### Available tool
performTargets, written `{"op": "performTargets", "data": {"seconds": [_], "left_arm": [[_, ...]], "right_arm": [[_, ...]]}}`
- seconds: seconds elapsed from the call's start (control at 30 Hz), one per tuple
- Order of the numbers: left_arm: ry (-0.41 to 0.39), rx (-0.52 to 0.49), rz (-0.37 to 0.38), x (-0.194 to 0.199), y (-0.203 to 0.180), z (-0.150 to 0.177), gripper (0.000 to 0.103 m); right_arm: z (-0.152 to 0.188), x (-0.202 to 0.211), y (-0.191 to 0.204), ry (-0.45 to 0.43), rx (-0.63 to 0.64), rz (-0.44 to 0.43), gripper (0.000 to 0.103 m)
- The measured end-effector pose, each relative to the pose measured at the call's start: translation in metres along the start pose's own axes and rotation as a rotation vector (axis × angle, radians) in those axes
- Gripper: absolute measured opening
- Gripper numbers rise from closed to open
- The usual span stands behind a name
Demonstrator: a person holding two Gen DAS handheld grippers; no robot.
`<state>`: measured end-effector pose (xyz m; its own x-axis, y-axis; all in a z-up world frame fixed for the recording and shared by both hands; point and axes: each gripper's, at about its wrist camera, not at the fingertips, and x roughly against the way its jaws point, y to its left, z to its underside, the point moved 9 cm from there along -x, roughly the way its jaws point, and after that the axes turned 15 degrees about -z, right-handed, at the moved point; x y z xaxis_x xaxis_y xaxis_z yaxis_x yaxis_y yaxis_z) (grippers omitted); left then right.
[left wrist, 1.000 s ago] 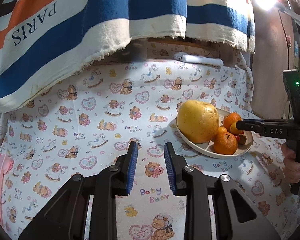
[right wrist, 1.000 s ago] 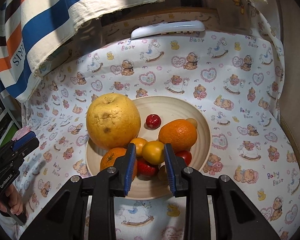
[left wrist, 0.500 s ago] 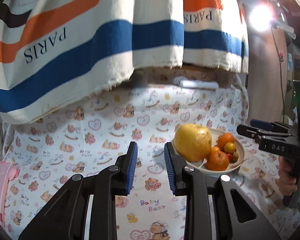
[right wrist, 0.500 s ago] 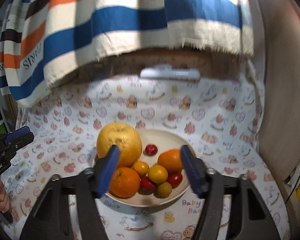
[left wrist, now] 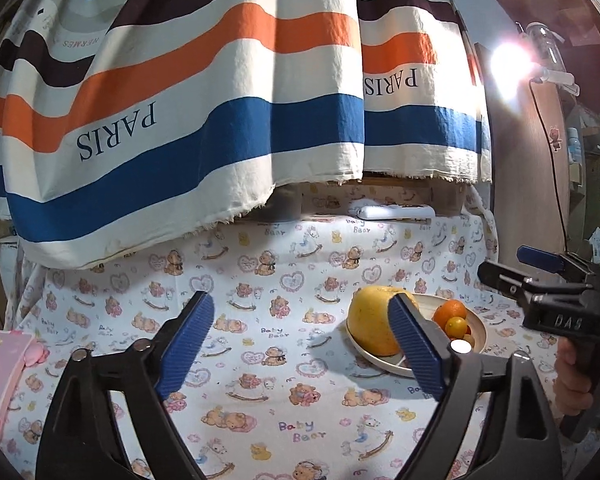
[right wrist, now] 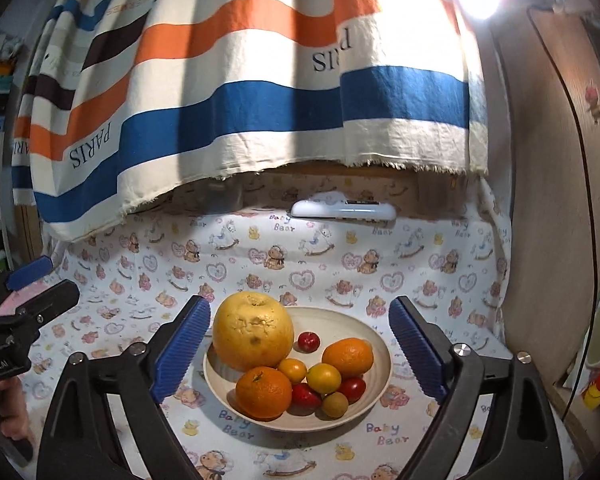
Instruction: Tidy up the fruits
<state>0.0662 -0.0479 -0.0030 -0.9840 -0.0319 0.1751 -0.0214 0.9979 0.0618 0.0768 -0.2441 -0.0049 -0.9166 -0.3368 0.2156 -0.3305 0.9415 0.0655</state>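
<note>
Both tongs, left tongs [left wrist: 300,344] and right tongs [right wrist: 300,346], have just been opening and stand wide, empty. The pomelo [right wrist: 253,331] (heavy, firm, likely slippery) sits in the plate [right wrist: 374,390]; grip its widest middle.

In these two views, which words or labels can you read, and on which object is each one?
"PARIS": striped cloth.
"HERMES": same cloth, upper stripes, small.
"Baby Bear": teddy-print tablecloth.
"DAS": right gripper body.
White label ending "Robot.AI": left gripper body, partly cut off.
Marks on the white device: too small to read.

Fruits [right wrist: 268,390] in bowl [right wrist: 380,354] on tablecloth [right wrist: 420,276]
</note>
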Motion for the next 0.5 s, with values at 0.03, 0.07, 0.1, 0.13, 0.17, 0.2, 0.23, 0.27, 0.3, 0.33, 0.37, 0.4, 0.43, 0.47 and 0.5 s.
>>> {"op": "performTargets", "data": {"seconds": [0.03,0.07,0.1,0.13,0.17,0.2,0.23,0.27,0.3,0.33,0.37,0.4,0.43,0.47,0.5], "left_arm": [[0.008,0.002,0.004,-0.001,0.000,0.001,0.093],[0.016,0.012,0.007,-0.003,0.001,0.002,0.093],[0.025,0.026,0.001,-0.004,0.003,0.003,0.094],[0.041,0.041,-0.002,-0.007,0.005,0.004,0.095],[0.058,0.048,-0.002,-0.010,0.006,0.006,0.095],[0.073,0.048,-0.010,-0.013,0.007,0.008,0.095],[0.086,0.046,-0.022,-0.016,0.008,0.010,0.095],[0.100,0.041,-0.028,-0.019,0.007,0.012,0.096],[0.115,0.032,-0.034,-0.022,0.006,0.015,0.097],[0.130,0.016,-0.050,-0.025,0.005,0.017,0.100],[0.133,0.001,-0.067,-0.026,0.004,0.018,0.101],[0.119,-0.009,-0.070,-0.023,0.001,0.017,0.102],[0.109,-0.011,-0.059,-0.021,0.000,0.016,0.102],[0.113,-0.014,-0.054,-0.022,-0.001,0.017,0.102],[0.121,-0.014,-0.059,-0.024,0.000,0.018,0.102]], "right_arm": [[0.002,-0.001,0.001,-0.002,0.005,-0.002,0.102],[0.003,-0.001,0.003,-0.005,0.010,-0.006,0.102],[0.004,-0.002,0.004,-0.010,0.013,-0.007,0.102],[0.005,-0.002,0.004,-0.013,0.011,-0.007,0.102],[0.006,-0.004,0.004,-0.005,0.001,-0.014,0.102],[0.008,-0.005,0.002,0.002,-0.013,-0.010,0.102],[0.009,-0.006,-0.002,0.011,-0.031,0.013,0.102],[0.011,-0.007,-0.005,0.021,-0.043,0.025,0.102],[0.013,-0.010,-0.008,0.037,-0.054,0.029,0.102],[0.015,-0.012,-0.010,0.046,-0.062,0.033,0.102],[0.015,-0.012,-0.011,0.050,-0.065,0.043,0.102],[0.015,-0.012,-0.012,0.049,-0.063,0.046,0.102],[0.015,-0.012,-0.010,0.047,-0.054,0.046,0.102],[0.015,-0.012,-0.008,0.046,-0.043,0.047,0.102],[0.015,-0.012,-0.006,0.048,-0.034,0.044,0.102]]}}
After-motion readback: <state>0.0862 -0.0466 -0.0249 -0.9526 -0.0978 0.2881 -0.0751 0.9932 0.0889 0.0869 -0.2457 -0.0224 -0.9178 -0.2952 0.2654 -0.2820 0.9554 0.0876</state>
